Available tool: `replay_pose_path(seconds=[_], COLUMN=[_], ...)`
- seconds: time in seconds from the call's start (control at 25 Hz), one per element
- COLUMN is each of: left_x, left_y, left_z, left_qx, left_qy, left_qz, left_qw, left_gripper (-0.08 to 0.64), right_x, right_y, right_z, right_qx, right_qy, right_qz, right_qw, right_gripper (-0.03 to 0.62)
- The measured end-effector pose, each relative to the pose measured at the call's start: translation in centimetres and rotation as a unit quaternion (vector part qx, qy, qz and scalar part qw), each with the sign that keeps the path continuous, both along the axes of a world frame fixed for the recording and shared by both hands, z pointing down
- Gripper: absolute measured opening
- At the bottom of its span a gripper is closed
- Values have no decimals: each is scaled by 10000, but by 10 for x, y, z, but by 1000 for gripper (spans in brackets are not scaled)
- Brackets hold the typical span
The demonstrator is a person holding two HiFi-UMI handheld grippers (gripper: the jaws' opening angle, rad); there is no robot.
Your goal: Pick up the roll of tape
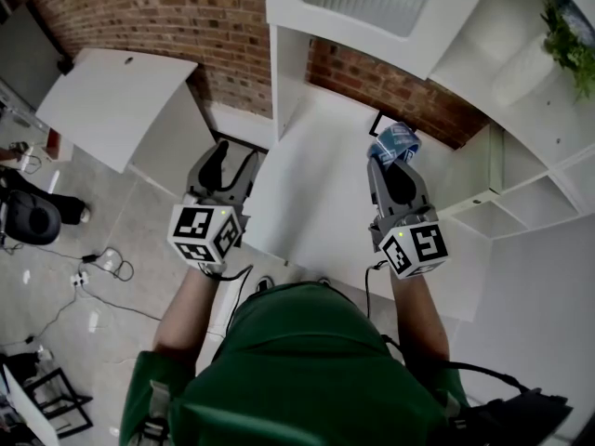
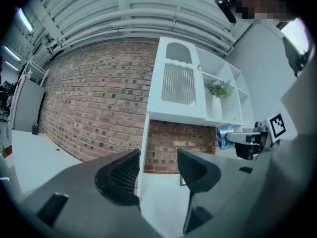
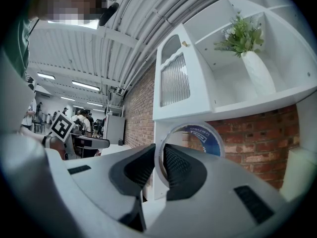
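The roll of tape [image 3: 200, 135], clear with a blue core, hangs in the air in front of the brick wall, and my right gripper [image 3: 159, 168] is shut on its near wall: one jaw is inside the ring, the other outside. In the head view the roll of tape [image 1: 394, 143] sits at the tip of the right gripper [image 1: 391, 162], above the white table [image 1: 316, 189]. From the left gripper view the roll of tape [image 2: 224, 135] shows small at the right. My left gripper [image 2: 158, 171] stands open and holds nothing, level beside the table's left edge; the left gripper [image 1: 228, 167] is in the head view too.
A white shelf unit [image 1: 521, 100] stands behind and to the right of the table, with a potted plant [image 3: 245, 38] in a white vase on a shelf. A white panel [image 1: 116, 105] leans by the brick wall [image 1: 177, 12] at left. Cables [image 1: 102, 263] lie on the floor.
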State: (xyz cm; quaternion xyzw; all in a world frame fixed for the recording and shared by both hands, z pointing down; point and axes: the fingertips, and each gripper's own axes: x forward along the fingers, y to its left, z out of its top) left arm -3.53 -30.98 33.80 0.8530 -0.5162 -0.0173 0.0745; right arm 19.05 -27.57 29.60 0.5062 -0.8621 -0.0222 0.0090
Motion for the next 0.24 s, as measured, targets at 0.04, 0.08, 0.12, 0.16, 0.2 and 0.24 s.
replay_pose_path(seconds=[0.04, 0.08, 0.12, 0.16, 0.2, 0.24], left_x=[-1, -3, -5, -7, -10, -12], left_y=[0, 0, 1, 1, 1, 1], left_z=[0, 1, 1, 2, 3, 4], left_qx=[1, 1, -1, -7, -15, -24], left_qy=[5, 9, 13, 18, 23, 28], left_qz=[8, 16, 23, 30, 36, 43], left_qw=[10000, 10000, 10000, 10000, 10000, 10000], left_gripper=[253, 253, 253, 253, 253, 253], right_x=[-1, -3, -5, -7, -10, -12], right_y=[1, 1, 2, 2, 3, 4], right_z=[0, 0, 1, 2, 2, 3], right_qx=[0, -3, -10, -19, -29, -39], right_qy=[7, 14, 21, 31, 42, 53], right_qz=[8, 15, 23, 31, 39, 46], right_qw=[10000, 10000, 10000, 10000, 10000, 10000], right_gripper=[64, 64, 64, 64, 64, 64])
